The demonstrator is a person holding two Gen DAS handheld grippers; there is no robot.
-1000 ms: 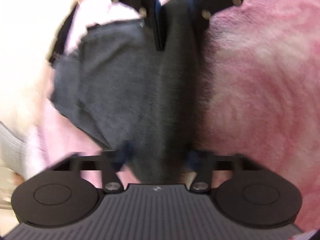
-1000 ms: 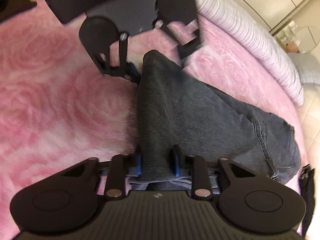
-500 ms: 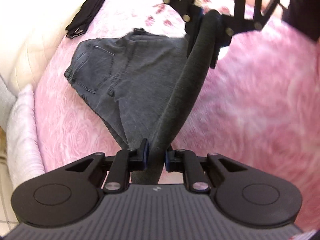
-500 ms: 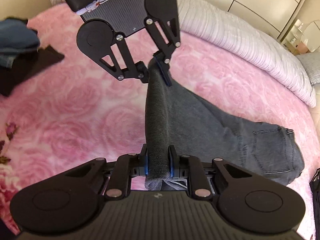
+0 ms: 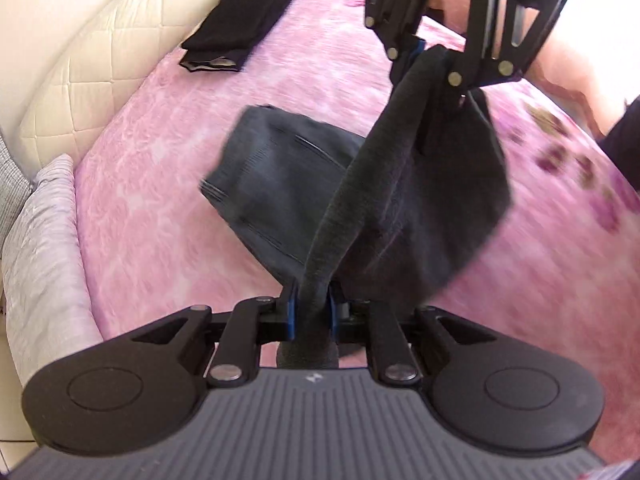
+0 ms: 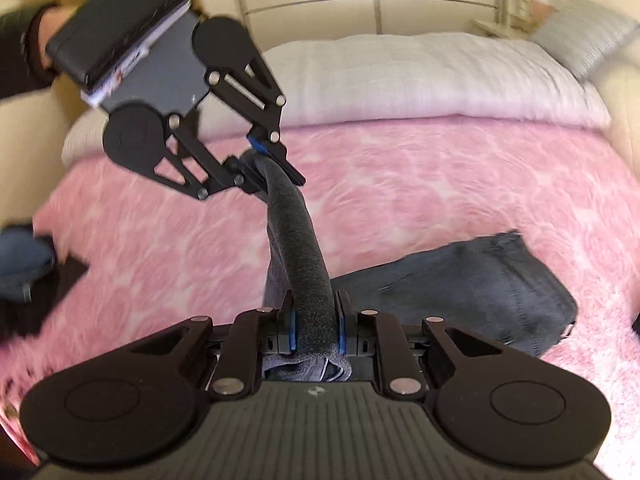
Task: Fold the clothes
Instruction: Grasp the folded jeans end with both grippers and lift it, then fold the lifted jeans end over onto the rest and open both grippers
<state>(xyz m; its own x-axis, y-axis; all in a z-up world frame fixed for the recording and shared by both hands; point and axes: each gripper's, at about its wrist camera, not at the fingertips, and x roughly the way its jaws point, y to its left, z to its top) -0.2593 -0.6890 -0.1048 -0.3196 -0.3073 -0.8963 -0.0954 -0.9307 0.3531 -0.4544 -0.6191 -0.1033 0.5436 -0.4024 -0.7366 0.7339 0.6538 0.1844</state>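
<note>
The left gripper is clamped narrowly on a rolled edge of the dark grey denim jeans; the right gripper pinches the same edge, jaws having just closed further. The jeans hang stretched between them, waistband trailing on the pink fluffy bedspread

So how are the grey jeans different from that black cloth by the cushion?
The jeans are dark grey; the black cloth is black. The jeans are partly lifted, bunched between the left gripper and right gripper; the black cloth lies flat and folded, untouched. Both are clothes over the pink blanket.
</note>
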